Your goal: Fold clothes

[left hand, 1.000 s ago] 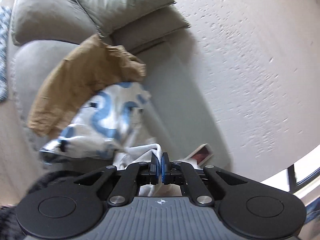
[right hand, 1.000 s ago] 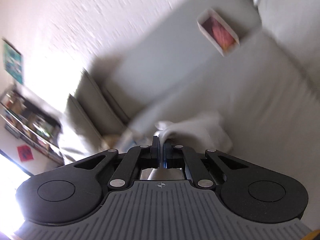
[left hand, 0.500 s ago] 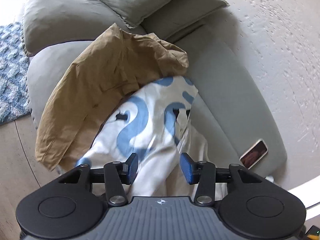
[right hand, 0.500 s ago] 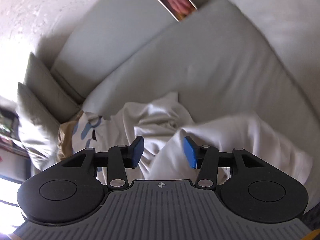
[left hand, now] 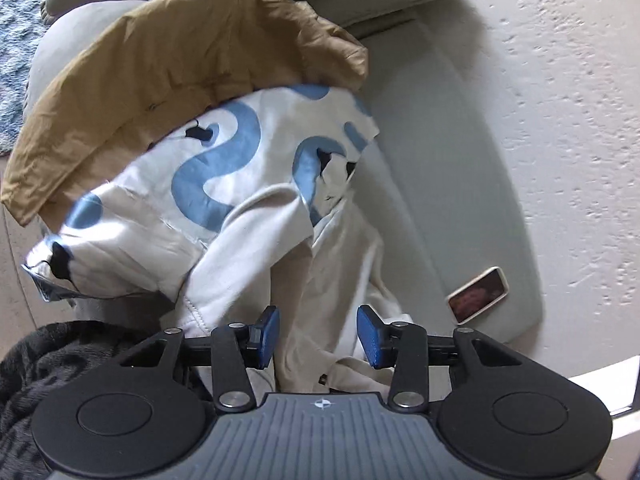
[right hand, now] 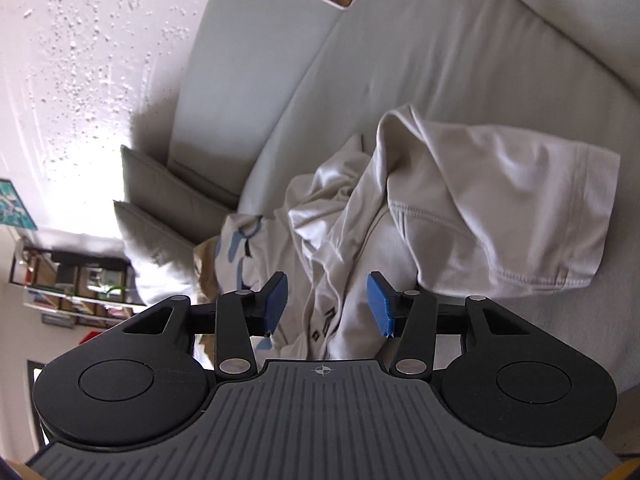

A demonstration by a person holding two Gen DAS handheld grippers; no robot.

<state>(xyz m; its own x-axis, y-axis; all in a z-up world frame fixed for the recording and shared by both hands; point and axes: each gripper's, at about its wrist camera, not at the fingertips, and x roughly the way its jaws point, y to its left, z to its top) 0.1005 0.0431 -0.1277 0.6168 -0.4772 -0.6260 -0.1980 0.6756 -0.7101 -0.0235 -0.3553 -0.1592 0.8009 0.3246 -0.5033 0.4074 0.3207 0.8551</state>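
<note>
In the left wrist view, the left gripper (left hand: pixel 318 334) hangs over a heap of clothes on a grey sofa (left hand: pixel 452 168). Its blue fingers (left hand: pixel 266 334) stand moderately apart, having just opened and then eased in slightly; cream cloth lies between them, but the pads do not press on it. The cream T-shirt (left hand: pixel 256 264) runs from the fingers toward 12 o'clock, lapping over a white garment with blue swirls (left hand: pixel 216 160), which sits under a tan garment (left hand: pixel 160 64) at 11 o'clock. A phone (left hand: pixel 478 294) lies on the sofa at 3 o'clock.

In the right wrist view, the right gripper (right hand: pixel 328 306) has fingers (right hand: pixel 380 308) parted to a middling width after just opening, gripping nothing. The cream T-shirt (right hand: pixel 492 208) lies crumpled on the seat, its sleeve spreading toward 2 o'clock. Cushions (right hand: pixel 168 208) stand at 9 o'clock.
</note>
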